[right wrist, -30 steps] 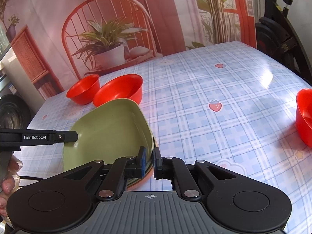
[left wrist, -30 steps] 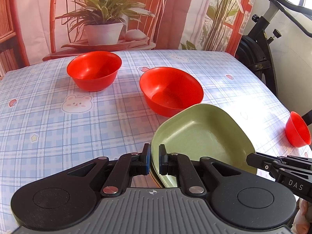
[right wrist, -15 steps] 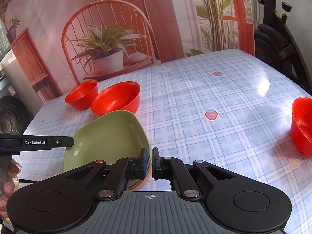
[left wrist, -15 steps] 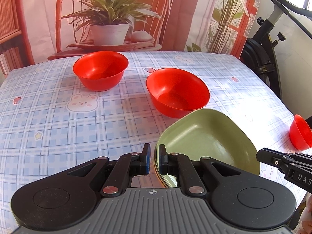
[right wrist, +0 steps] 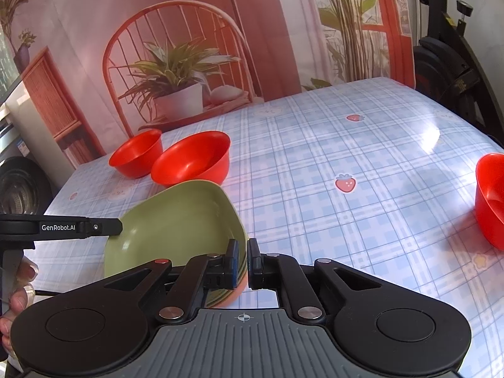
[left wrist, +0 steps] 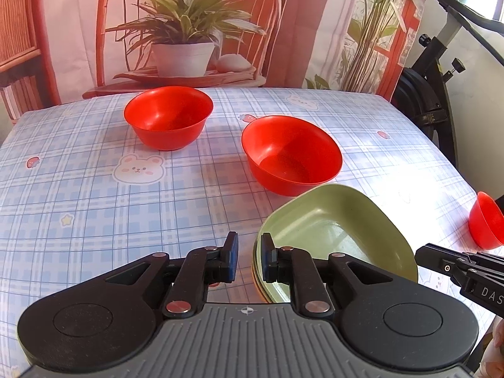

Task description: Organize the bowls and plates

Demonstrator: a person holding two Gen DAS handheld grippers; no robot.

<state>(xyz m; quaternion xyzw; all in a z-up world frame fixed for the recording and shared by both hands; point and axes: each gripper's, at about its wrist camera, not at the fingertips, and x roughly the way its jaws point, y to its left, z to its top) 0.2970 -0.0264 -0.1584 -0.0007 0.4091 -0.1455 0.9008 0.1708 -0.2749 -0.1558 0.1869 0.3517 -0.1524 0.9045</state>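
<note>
A stack of plates with a green plate (left wrist: 340,230) on top and an orange one beneath lies on the checked tablecloth; it also shows in the right wrist view (right wrist: 176,220). My left gripper (left wrist: 249,256) is slightly open at the stack's left rim, which lies at its right finger. My right gripper (right wrist: 242,263) is slightly open at the stack's right rim, which lies at its left finger. Two red bowls (left wrist: 168,116) (left wrist: 291,154) stand beyond the plates. A third red bowl (right wrist: 491,198) stands at the far right.
The table (left wrist: 78,204) has a blue checked cloth with bear and strawberry prints. A printed backdrop with a chair and potted plant (left wrist: 186,41) hangs behind it. An exercise bike (left wrist: 441,72) stands by the table's right edge.
Both grippers have opened a little at the plate stack's rims. The stack has come down flat on the table, and both views have drawn back slightly.
</note>
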